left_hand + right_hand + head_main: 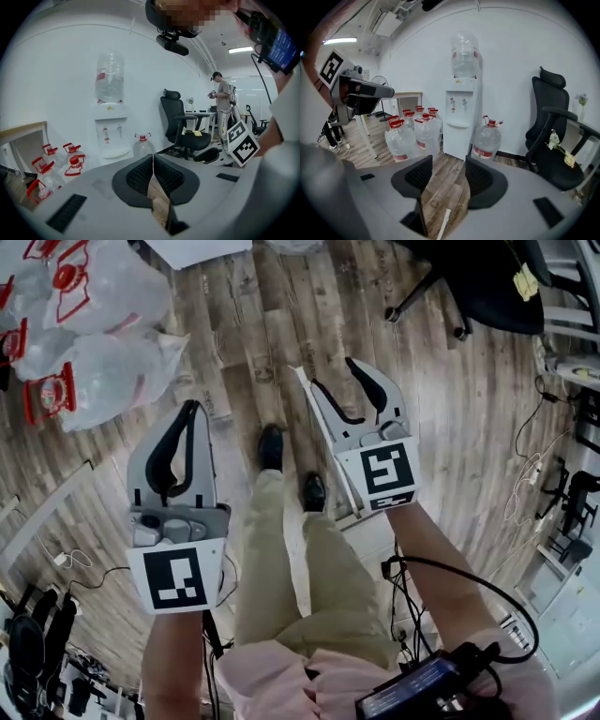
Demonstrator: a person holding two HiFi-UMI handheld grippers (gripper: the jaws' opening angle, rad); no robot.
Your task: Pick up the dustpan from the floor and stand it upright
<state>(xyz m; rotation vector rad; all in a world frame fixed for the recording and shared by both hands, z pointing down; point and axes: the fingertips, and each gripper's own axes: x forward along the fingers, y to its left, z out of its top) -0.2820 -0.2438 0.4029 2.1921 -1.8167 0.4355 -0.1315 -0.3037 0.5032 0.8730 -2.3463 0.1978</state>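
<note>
No dustpan shows clearly. A thin white bar [323, 442] lies on the wooden floor under my right gripper [333, 373], ending at a pale flat piece [373, 532] by the person's right foot. I cannot tell if this is the dustpan. The same white bar [442, 224] shows low between the jaws of the right gripper [447, 165], which is open and empty above the floor. My left gripper [194, 407] is held over the floor to the left of the legs. The left gripper [153, 157] is shut with nothing in it.
Several clear water bottles with red caps [94, 334] lie at the upper left, and the bottles [415, 133] stand beside a white water dispenser [459, 117]. A black office chair [469, 287] is at the upper right. Cables [530, 474] run along the right. A person [224, 108] stands far back.
</note>
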